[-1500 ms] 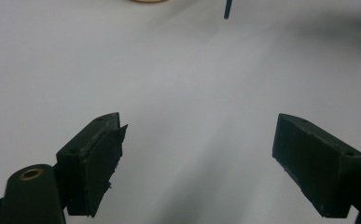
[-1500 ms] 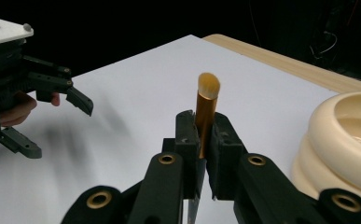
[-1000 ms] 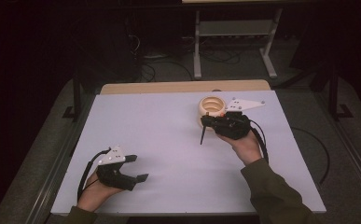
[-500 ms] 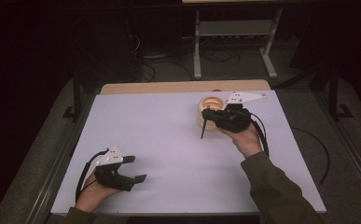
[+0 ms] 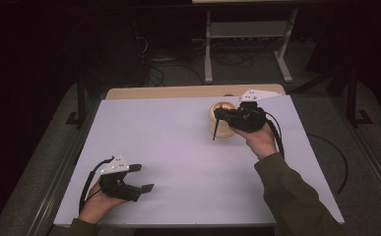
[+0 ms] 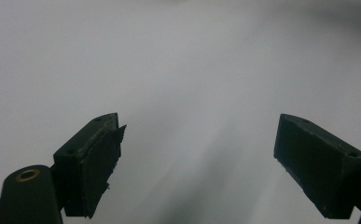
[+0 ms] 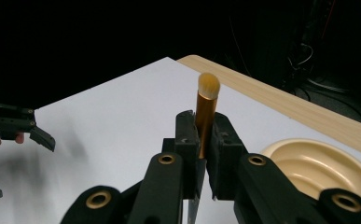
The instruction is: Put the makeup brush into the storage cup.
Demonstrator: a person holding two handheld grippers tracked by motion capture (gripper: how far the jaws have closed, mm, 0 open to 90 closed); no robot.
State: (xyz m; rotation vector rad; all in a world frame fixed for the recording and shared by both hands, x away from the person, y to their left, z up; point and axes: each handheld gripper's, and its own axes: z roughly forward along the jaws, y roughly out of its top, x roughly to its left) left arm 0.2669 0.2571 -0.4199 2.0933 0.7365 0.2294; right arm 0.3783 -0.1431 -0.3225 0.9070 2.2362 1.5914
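My right gripper is clenched on a thin brush held beside the cream bowl, while my left gripper, spread wide with nothing between its 2 jaws, rests far off, so I judge the narrow handle could pivot or slip and miss the bowl.
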